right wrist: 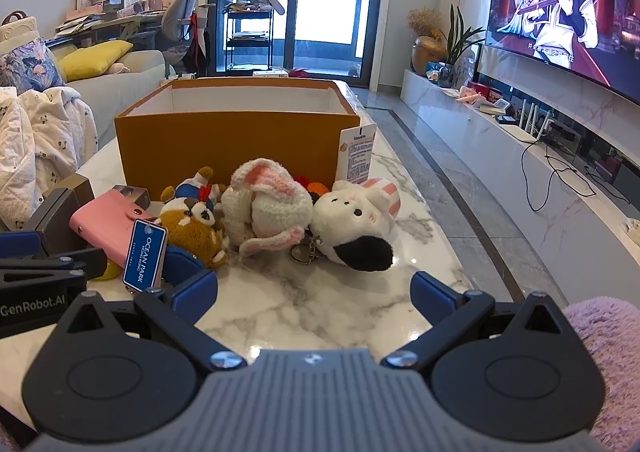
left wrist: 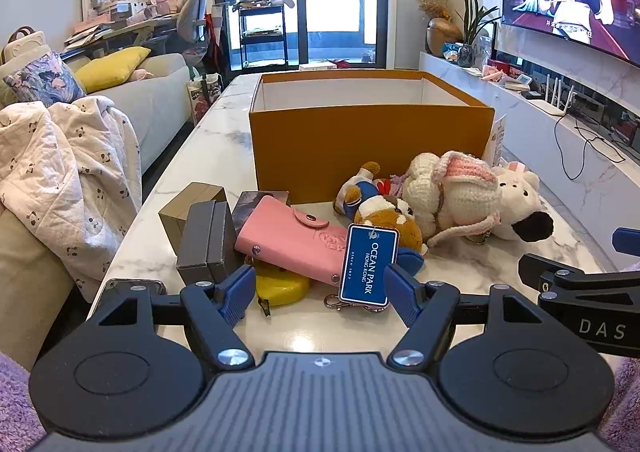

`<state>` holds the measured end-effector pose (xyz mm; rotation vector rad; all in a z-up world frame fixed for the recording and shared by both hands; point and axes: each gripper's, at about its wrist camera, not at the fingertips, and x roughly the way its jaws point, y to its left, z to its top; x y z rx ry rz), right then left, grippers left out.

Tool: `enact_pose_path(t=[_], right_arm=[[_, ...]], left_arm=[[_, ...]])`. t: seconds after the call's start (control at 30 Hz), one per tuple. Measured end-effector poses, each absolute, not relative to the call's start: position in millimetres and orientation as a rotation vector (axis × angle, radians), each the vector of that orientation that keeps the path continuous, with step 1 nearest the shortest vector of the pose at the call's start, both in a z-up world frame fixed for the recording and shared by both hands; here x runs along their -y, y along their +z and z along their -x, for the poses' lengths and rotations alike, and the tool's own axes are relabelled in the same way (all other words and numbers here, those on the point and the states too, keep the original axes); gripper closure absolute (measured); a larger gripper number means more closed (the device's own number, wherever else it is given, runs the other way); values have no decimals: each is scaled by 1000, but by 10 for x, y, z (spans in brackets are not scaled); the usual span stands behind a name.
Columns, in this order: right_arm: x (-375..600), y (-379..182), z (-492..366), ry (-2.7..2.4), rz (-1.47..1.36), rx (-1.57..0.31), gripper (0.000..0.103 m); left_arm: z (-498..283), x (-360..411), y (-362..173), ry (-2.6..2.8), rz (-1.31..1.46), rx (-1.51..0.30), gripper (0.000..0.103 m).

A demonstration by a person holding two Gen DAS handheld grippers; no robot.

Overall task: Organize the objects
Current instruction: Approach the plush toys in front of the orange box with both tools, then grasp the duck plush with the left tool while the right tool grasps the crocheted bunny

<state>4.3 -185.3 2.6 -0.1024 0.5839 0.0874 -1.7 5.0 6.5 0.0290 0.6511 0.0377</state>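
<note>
Both tongs hover low over the marble table (right wrist: 320, 312) with their blue-padded jaws spread wide and nothing between them: the left gripper (left wrist: 320, 292) faces a blue tag (left wrist: 368, 270), the right gripper (right wrist: 314, 292) faces bare marble. Just past the left one lie a yellow tape measure (left wrist: 282, 286), a pink wallet (left wrist: 292, 236) and a dark box (left wrist: 208, 242). Beyond, a brown plush (right wrist: 192, 226), a crocheted rabbit (right wrist: 266, 208) and a white plush (right wrist: 352, 222) are huddled together, touching. Behind them stands an open orange box (right wrist: 236, 144) with white inner walls; from this low angle its floor is hidden, so it may be empty, but I cannot tell.
</note>
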Motion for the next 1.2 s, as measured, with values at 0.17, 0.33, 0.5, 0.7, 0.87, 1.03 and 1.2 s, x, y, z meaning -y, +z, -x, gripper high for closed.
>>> enact_pose_path(t=[0.17, 0.33, 0.5, 0.7, 0.87, 1.03, 1.2], right_arm=[[1858, 15, -53, 89, 99, -592, 1], [1863, 1, -70, 90, 93, -600, 1], [1868, -21, -87, 91, 89, -611, 1], [1875, -32, -110, 94, 80, -617, 1], [1916, -54, -148, 128, 36, -612, 1], [2003, -47, -176, 203, -66, -563, 1], [1958, -64, -286, 217, -67, -585, 1]], left_arm=[[12, -60, 56, 37, -25, -656, 20], [4, -60, 41, 38, -22, -660, 20], [1, -58, 13, 34, -17, -667, 20], [-5, -59, -1, 32, -20, -666, 20], [-21, -96, -5, 32, -6, -657, 20], [-71, -181, -10, -3, 57, -701, 20], [-121, -289, -26, -35, 149, -721, 20]])
